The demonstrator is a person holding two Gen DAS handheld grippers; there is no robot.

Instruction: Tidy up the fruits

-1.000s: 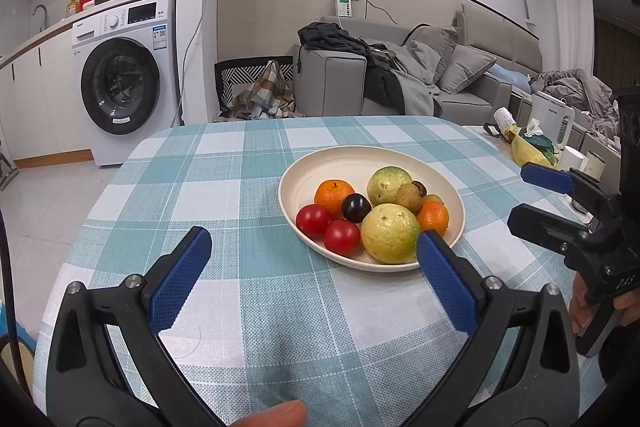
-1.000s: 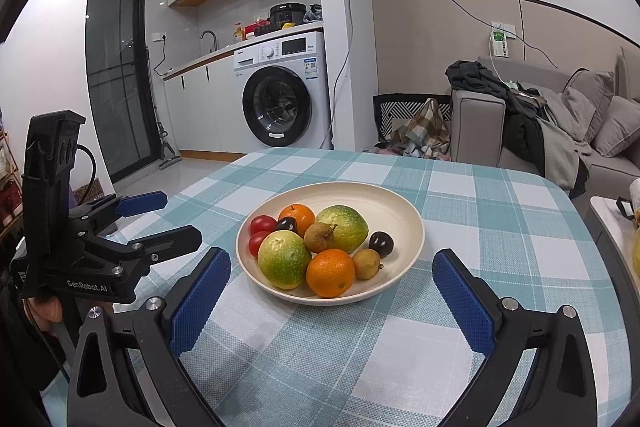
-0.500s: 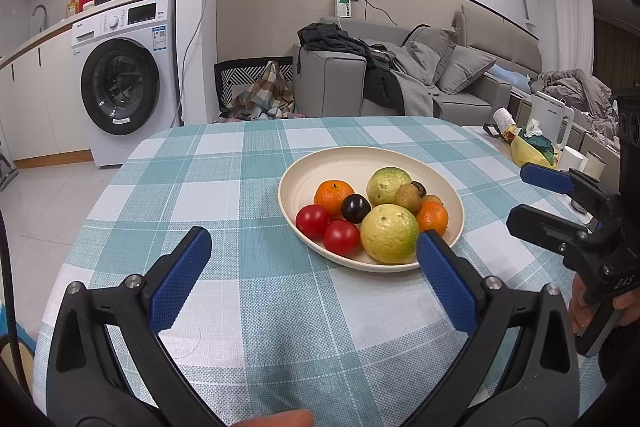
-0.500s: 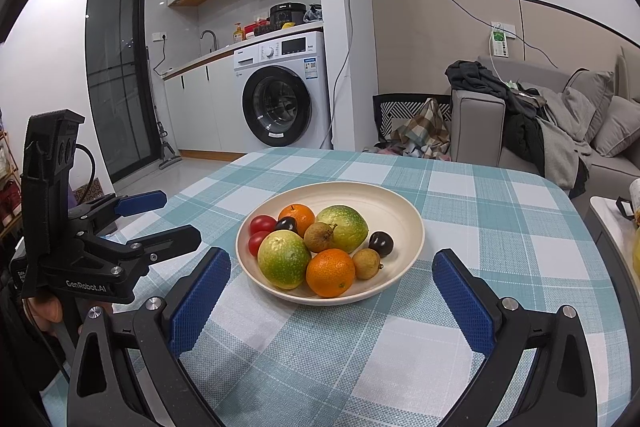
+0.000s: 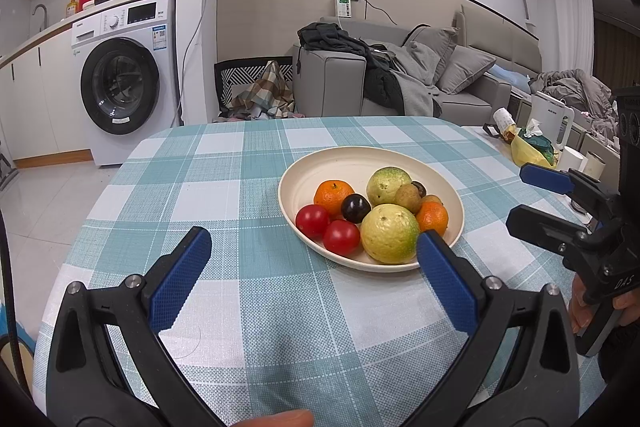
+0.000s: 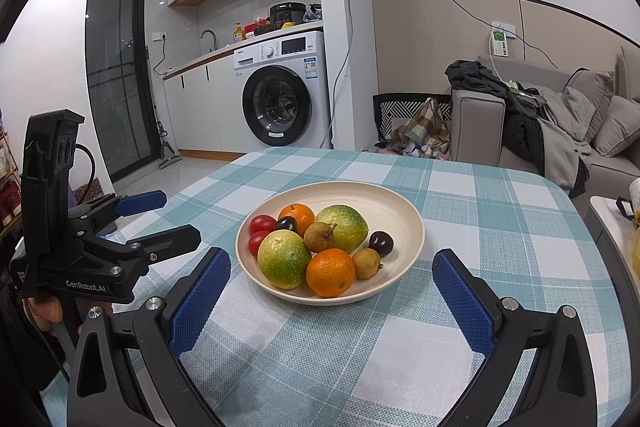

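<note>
Currently nothing is gripped: left gripper and right gripper are held spread before the bowl, fruits piled toward its near edge, mid-table, presumably awaiting selection.

1. The left hand-held gripper hangs over the checked desk, its blue fingers wide apart and empty.
2. The cream bowl holds two tomatoes, oranges and green fruits.
3. The right hand-held gripper stands at the right edge, fingers apart.
</note>
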